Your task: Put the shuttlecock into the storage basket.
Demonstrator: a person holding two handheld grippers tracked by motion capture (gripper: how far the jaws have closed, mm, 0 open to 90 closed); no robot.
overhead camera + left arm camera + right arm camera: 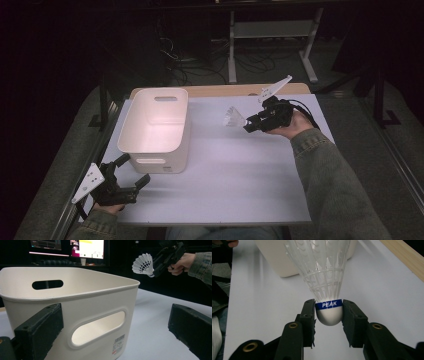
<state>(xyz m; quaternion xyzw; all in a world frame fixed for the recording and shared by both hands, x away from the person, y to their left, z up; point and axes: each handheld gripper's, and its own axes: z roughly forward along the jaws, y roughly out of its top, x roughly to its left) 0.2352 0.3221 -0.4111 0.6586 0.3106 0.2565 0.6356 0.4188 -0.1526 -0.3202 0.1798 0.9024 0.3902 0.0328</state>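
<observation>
1. High view, near edge: left gripper [131, 172] sits low at the table's front-left corner, jaws spread wide with nothing between them, pointing at the near end wall of the white plastic storage bin with cut-out handles [142, 141].
2. Left gripper view confirms it: both black jaws stand well apart either side of the bin's [75, 301] handle slot, not touching it.
3. Mid table: grey-white tabletop [235, 170] is bare between the bin and the right arm.
4. Farther back, right side: right gripper [247, 123] is lifted off the table, clamped on a white plastic shuttlecock with a blue band [233, 118].
5. Right gripper view: jaws pinch the shuttlecock's [329, 315] rounded cork base at the blue "PEAK" band, skirt pointing away toward the bin.
6. Shuttlecock is in the air, to the right of the bin, well apart from it, not yet over the opening.
7. Progress judgement: pick-up done, carry under way; left to do looks like moving over the bin and releasing. Bin interior looks empty from above.
</observation>
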